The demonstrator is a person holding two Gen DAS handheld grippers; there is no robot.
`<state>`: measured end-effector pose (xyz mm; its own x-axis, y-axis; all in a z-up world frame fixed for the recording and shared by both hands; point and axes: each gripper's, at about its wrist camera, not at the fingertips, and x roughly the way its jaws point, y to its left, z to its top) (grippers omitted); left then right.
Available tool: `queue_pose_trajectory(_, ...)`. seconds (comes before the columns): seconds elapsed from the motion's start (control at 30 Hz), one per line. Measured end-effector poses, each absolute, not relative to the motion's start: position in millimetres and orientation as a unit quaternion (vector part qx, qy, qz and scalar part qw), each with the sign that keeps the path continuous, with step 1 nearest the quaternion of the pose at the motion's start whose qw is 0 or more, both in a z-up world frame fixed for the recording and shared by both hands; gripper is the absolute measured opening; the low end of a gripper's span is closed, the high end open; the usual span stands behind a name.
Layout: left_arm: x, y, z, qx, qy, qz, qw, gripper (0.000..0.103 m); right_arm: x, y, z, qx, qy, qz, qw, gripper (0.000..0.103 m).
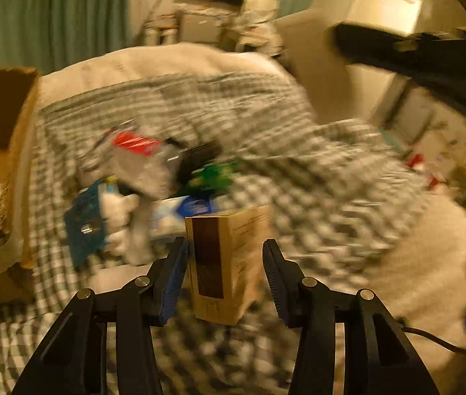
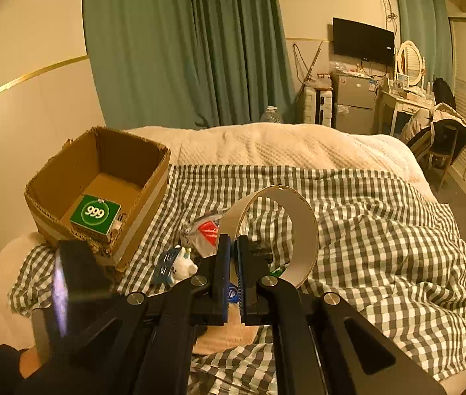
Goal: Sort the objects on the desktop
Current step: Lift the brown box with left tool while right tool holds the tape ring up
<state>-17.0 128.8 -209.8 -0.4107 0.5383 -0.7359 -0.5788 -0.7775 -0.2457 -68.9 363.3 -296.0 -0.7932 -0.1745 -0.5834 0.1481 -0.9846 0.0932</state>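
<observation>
We see a small tan carton standing between the fingers of the left hand-held gripper, its long axis upright and tilted slightly, a dark brown panel facing us. The left pad touches the carton's dark side; on the right a gap shows between pad and carton, so the jaws stand apart around it without clamping, as far as the blurred view lets us tell. The carton's lower end appears above the checked blanket on the bed.

Just beyond it lies the pile: a blue and white box, a white figure on a blue card, a clear bag with a red patch and something green.

The right hand-held gripper has its pads together, pinching one end of a pale curled strip that arches up and over to the right, above the blanket.

To the left on the bed sits an open cardboard box with a green packet marked 999 inside.
</observation>
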Motion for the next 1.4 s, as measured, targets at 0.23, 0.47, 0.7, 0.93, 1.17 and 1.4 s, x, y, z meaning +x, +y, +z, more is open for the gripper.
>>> queue_pose_trajectory(0.23, -8, 163, -216, -0.391, 0.108, 0.862, 0.304, 0.063, -67, 374, -286, 0.299, -0.029, -0.950, 0.078, 0.003)
queue_pose_trajectory(0.47, -17, 142, -205, -0.398, -0.030, 0.808, 0.433, 0.063, -65, 381, -280, 0.292, -0.033, -0.953, 0.077, 0.003)
queue_pose_trajectory(0.7, -36, 132, -236, -0.412, -0.015, 0.865, 0.287, 0.067, -60, 386, -271, 0.280, -0.038, -0.956, 0.075, 0.003)
queue_pose_trajectory(0.93, -26, 115, -216, -0.416, -0.016, 0.860, 0.293, 0.071, -59, 385, -267, 0.276, -0.031, -0.958, 0.074, 0.003)
queue_pose_trajectory(1.17, -37, 79, -231, -0.475, -0.064, 0.838, 0.262, 0.079, -57, 385, -262, 0.271, -0.035, -0.959, 0.078, 0.003)
queue_pose_trajectory(1.4, -61, 80, -282, -0.539, -0.117, 0.776, 0.306, 0.079, -57, 379, -262, 0.269, -0.032, -0.959, 0.086, 0.003)
